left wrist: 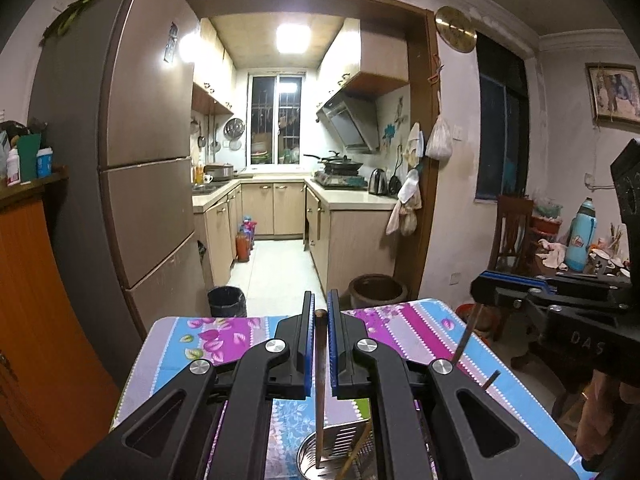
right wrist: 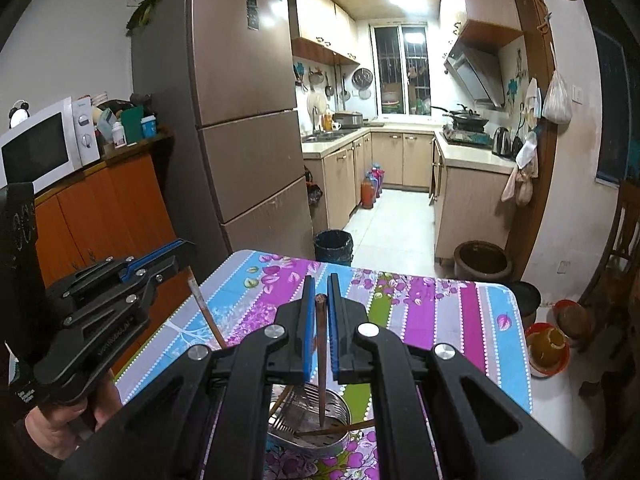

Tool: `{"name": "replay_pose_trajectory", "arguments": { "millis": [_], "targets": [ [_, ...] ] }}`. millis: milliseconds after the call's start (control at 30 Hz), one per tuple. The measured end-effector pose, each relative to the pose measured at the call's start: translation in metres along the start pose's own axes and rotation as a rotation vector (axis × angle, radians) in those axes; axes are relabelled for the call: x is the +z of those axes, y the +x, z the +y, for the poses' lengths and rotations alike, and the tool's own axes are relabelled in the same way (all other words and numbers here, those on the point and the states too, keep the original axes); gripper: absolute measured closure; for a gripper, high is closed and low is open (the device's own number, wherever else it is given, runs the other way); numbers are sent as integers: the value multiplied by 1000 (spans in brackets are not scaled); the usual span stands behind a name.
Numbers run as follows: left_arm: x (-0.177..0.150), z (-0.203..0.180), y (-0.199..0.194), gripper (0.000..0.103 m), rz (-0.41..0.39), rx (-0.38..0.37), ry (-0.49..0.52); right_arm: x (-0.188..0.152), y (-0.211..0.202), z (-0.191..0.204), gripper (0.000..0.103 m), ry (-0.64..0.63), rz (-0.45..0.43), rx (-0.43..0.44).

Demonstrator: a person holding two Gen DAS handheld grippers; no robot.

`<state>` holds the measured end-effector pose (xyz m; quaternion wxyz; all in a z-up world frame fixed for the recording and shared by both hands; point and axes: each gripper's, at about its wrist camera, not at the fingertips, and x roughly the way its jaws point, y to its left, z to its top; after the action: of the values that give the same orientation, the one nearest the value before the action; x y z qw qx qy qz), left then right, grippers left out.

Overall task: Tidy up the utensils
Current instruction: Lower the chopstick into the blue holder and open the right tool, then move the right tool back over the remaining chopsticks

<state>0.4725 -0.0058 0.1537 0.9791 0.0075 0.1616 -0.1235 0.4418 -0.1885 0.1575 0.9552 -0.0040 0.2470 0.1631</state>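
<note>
My left gripper (left wrist: 321, 312) has a brown chopstick (left wrist: 320, 380) between its blue pads, tip down in a metal utensil holder (left wrist: 340, 454) on the table. My right gripper (right wrist: 321, 296) likewise has a brown chopstick (right wrist: 321, 360) between its pads, tip inside the same metal holder (right wrist: 310, 428). Both jaws stand narrowly apart around the sticks; whether the pads touch is unclear. More chopsticks (right wrist: 336, 429) lean inside the holder. The right gripper shows at the right of the left wrist view (left wrist: 560, 304), the left gripper at the left of the right wrist view (right wrist: 120, 280).
A floral striped tablecloth (right wrist: 420, 308) covers the table. Beyond its far edge stand a black bin (right wrist: 333, 247), a brown clay pot (right wrist: 482, 262) and a tall fridge (right wrist: 240, 120). An orange cabinet (right wrist: 100, 216) with a microwave (right wrist: 40, 148) is left. Bowls (right wrist: 546, 350) sit on the floor, right.
</note>
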Motion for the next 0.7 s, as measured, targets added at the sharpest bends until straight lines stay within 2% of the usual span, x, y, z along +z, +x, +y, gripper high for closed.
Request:
{"name": "replay_pose_trajectory", "arguments": {
  "millis": [200, 333, 467, 700],
  "targets": [
    [-4, 7, 8, 95, 21, 34, -5, -2, 2, -7, 97, 8, 3, -33],
    [-4, 16, 7, 80, 15, 54, -27, -2, -7, -16, 87, 14, -22, -48],
    [-4, 20, 3, 73, 9, 64, -39, -4, -15, -25, 79, 27, -41, -50],
    [-2, 39, -15, 61, -2, 91, -76, -14, -37, -37, 72, 39, -57, -56]
  ]
}}
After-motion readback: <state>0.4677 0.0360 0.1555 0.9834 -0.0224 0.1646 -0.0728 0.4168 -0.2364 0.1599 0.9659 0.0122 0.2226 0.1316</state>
